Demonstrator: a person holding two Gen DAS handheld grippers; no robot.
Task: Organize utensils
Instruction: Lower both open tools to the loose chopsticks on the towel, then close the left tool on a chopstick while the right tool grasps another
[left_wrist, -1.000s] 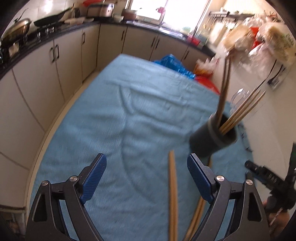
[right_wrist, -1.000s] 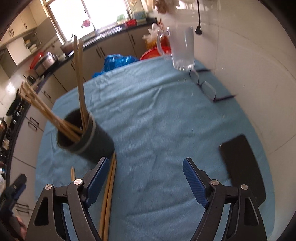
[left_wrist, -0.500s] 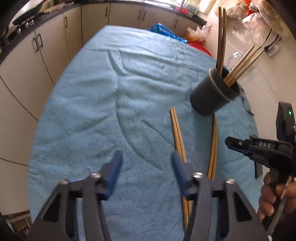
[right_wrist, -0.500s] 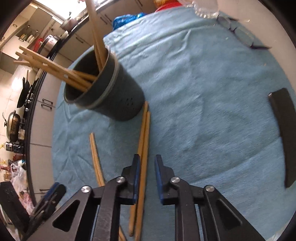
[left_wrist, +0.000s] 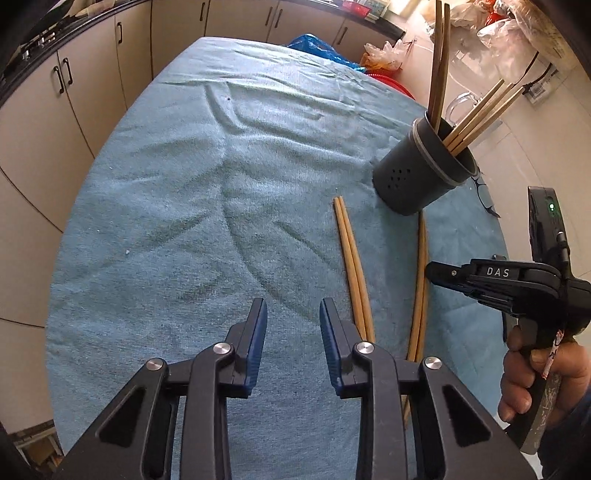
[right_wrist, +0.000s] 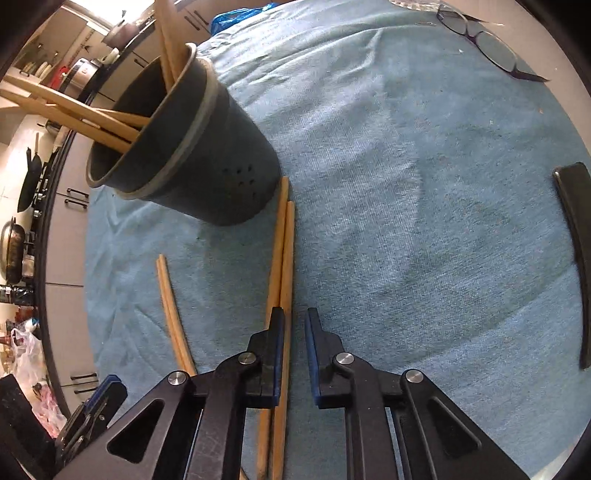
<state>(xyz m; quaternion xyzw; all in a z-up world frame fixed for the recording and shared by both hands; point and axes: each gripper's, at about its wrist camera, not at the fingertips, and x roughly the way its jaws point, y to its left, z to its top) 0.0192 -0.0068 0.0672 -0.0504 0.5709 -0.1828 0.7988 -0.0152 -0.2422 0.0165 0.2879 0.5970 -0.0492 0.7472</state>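
A dark grey holder (left_wrist: 424, 173) with several chopsticks in it stands on the blue cloth (left_wrist: 184, 192); it also shows in the right wrist view (right_wrist: 192, 144). Two pairs of wooden chopsticks lie on the cloth: one pair (left_wrist: 352, 258) just right of my left gripper (left_wrist: 291, 314), the other pair (left_wrist: 419, 288) farther right. My left gripper is narrowly open and empty above the cloth. My right gripper (right_wrist: 294, 325) is narrowly open and empty, its left finger over the larger pair (right_wrist: 282, 251). The thinner pair (right_wrist: 170, 306) lies to its left.
Eyeglasses (right_wrist: 487, 40) lie at the far right of the cloth and a black phone (right_wrist: 576, 236) at its right edge. Kitchen cabinets (left_wrist: 74, 85) run along the left. A glass mug (left_wrist: 458, 103) stands behind the holder. The right gripper's body (left_wrist: 517, 280) shows in the left wrist view.
Both grippers have narrowed from wide open. The right gripper has dropped closer over the larger chopstick pair; the left has pulled back and looks down at the cloth.
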